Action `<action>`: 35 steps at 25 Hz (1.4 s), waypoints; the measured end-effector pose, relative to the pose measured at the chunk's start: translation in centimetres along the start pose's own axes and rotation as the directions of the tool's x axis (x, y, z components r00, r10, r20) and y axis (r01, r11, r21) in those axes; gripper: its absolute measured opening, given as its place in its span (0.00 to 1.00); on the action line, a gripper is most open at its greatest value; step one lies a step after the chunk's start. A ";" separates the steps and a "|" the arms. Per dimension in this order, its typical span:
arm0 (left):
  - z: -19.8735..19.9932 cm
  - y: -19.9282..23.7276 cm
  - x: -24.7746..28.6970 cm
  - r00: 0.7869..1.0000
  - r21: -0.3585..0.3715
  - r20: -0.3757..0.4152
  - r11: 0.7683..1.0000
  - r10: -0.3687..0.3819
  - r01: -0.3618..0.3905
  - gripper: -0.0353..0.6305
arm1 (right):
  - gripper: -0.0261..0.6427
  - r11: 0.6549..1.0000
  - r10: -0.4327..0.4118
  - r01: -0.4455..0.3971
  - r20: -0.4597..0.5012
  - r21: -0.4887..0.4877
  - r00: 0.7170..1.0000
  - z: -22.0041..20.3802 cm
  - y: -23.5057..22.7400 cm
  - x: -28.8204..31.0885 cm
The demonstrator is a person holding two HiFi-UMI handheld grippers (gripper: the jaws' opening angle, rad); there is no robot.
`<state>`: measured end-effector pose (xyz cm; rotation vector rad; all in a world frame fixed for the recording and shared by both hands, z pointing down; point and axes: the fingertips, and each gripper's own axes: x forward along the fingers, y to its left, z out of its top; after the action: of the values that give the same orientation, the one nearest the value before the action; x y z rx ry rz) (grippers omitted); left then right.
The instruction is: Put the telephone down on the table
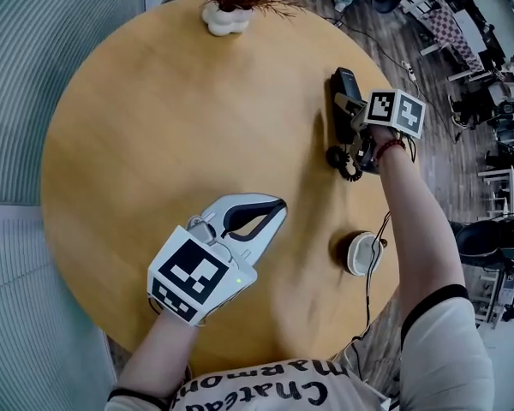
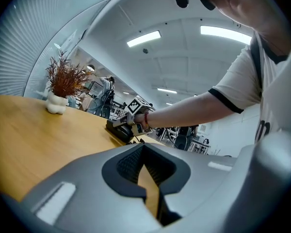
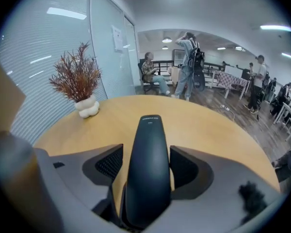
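Note:
The black telephone handset (image 1: 343,86) lies lengthwise between my right gripper's (image 1: 355,118) jaws at the table's right edge, its far end pointing away from me. In the right gripper view the handset (image 3: 148,164) fills the gap between both pads, with the gripper shut on it. I cannot tell whether it touches the wooden table (image 1: 154,144). Its black coiled cord (image 1: 346,163) bunches just below the gripper. My left gripper (image 1: 278,205) rests low over the table's near middle, shut with nothing in it; it appears the same in its own view (image 2: 149,178).
A dried plant in a white vase (image 1: 227,15) stands at the table's far edge. A white round object with a cable (image 1: 360,253) sits near the right rim, close to my right forearm. Chairs, desks and people stand beyond the table at the right.

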<state>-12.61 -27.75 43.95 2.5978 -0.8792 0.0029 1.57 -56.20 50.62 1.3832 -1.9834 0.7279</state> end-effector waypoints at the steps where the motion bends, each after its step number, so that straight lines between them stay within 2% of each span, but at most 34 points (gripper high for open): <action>1: 0.2 -0.1 0.0 1.000 0.004 0.007 1.000 -0.002 0.002 0.06 | 0.48 1.000 -0.011 0.011 0.036 0.013 0.999 0.5 -0.2 -0.6; 3: 0.8 -0.5 0.0 1.000 0.012 0.020 1.000 -0.008 0.008 0.06 | 0.48 0.998 -0.028 0.022 0.110 0.054 0.994 1.4 -0.5 -2.0; 6: 2.3 -1.9 -0.3 0.999 0.011 0.034 1.000 -0.019 0.019 0.06 | 0.48 0.995 -0.011 -0.009 0.190 0.099 0.982 2.0 -0.1 -4.7; 9: 4.2 -3.2 -0.6 0.998 0.032 0.054 0.999 -0.024 0.022 0.06 | 0.48 0.998 0.019 -0.033 0.234 0.054 0.972 2.6 0.7 -7.2; 12: 4.8 -2.1 0.1 0.997 0.055 0.070 0.998 -0.022 0.018 0.06 | 0.47 0.998 0.049 -0.059 0.267 0.028 0.962 3.1 1.0 -7.1; 14: 4.9 -2.8 0.3 0.997 0.070 0.069 0.997 -0.020 0.015 0.06 | 0.41 0.997 0.066 -0.077 0.287 0.027 0.956 2.8 0.8 -8.0; 16: 5.4 -7.0 0.1 0.998 0.082 0.070 0.997 -0.010 0.004 0.06 | 0.27 0.996 0.084 -0.092 0.299 0.014 0.951 1.4 0.3 -12.0; 18: 6.2 -13.0 -0.5 0.997 0.091 0.078 0.996 0.002 -0.009 0.06 | 0.26 0.992 0.120 -0.125 0.312 -0.004 0.942 -0.7 -0.1 -17.8; 19: 6.7 -15.5 -0.7 0.996 0.098 0.084 0.995 0.005 -0.014 0.06 | 0.25 0.989 0.142 -0.147 0.326 -0.009 0.935 -1.4 -0.1 -20.4; 21: 7.4 -18.1 -0.7 0.996 0.126 0.091 0.992 0.011 -0.023 0.06 | 0.14 0.981 0.184 -0.193 0.360 -0.012 0.914 -2.2 0.2 -23.8; 26: 9.4 -19.0 0.7 0.990 0.221 0.133 0.972 0.049 -0.078 0.06 | 0.06 0.946 0.299 -0.322 0.446 -0.025 0.844 -2.6 1.6 -28.6; 28: 10.0 -20.4 0.9 0.987 0.169 0.158 0.983 0.040 -0.067 0.06 | 0.06 0.941 0.318 -0.336 0.461 -0.046 0.828 -3.5 2.1 -31.6; 31: 10.8 -23.4 0.5 0.972 0.030 0.233 0.999 0.037 -0.045 0.06 | 0.06 0.941 0.337 -0.300 0.486 -0.156 0.806 -5.3 2.9 -36.9; 33: 11.5 -25.6 -0.1 0.957 -0.015 0.284 0.998 0.064 -0.063 0.06 | 0.06 0.932 0.359 -0.278 0.497 -0.232 0.790 -6.7 3.6 -40.6; 35: 12.2 -28.1 -0.6 0.941 -0.030 0.325 0.995 0.097 -0.092 0.06 | 0.06 0.918 0.372 -0.232 0.496 -0.321 0.785 -8.2 4.3 -43.9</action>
<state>1.83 -11.59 22.30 2.5812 -1.1114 -0.4176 10.74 -21.87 23.13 1.2185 -2.6925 0.1955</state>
